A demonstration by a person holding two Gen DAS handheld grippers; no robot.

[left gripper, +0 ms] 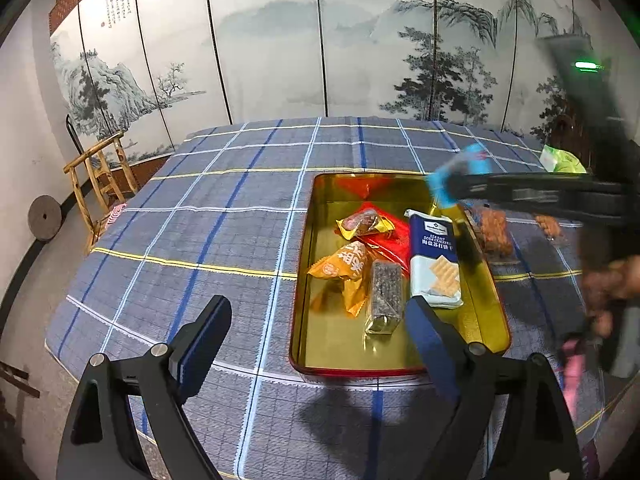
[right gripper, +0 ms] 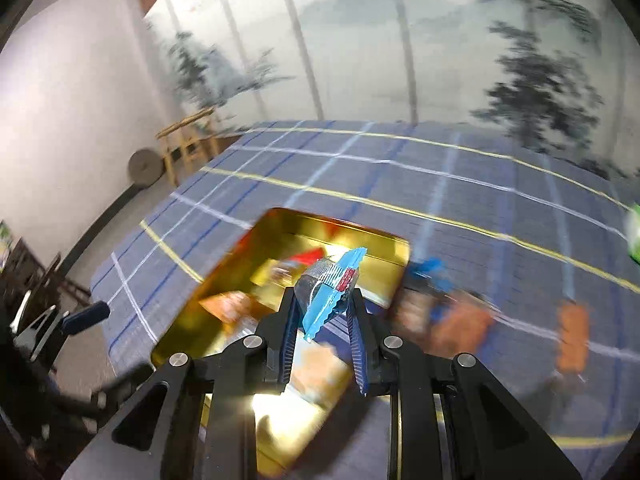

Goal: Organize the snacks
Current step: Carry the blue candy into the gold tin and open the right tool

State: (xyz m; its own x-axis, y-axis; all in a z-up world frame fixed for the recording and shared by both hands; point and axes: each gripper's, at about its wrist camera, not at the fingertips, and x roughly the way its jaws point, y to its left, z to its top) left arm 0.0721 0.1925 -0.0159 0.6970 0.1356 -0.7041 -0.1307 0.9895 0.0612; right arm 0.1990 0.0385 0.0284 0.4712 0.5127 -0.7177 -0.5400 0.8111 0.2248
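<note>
Nearest, left claw (left gripper: pixel 316 344) spread wide and empty, hanging over the near end of the gold tin (left gripper: pixel 486 280). Further in, right claw (right gripper: pixel 324 312) clamped on a blue-wrapped snack (right gripper: pixel 330 288), carried above the tin's far end. Beyond on the checked surface (left gripper: pixel 208 216), orange packets (right gripper: pixel 574 336) not yet gathered. Risk: thin pinch on slippery wrapper, packet slipping free mid-swing and landing outside the tin.

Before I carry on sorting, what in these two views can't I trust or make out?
- Orange packets on the cloth, right wrist view: smeared by motion, type unreadable.
- Tin's contents, right wrist view: blurred and partly behind the right gripper.
- Blue wrapper, left wrist view: blurred, label unreadable.
- Green packet, left wrist view: partly hidden by the right gripper's body.
- Brown snacks, left wrist view: partly covered, blurred.
</note>
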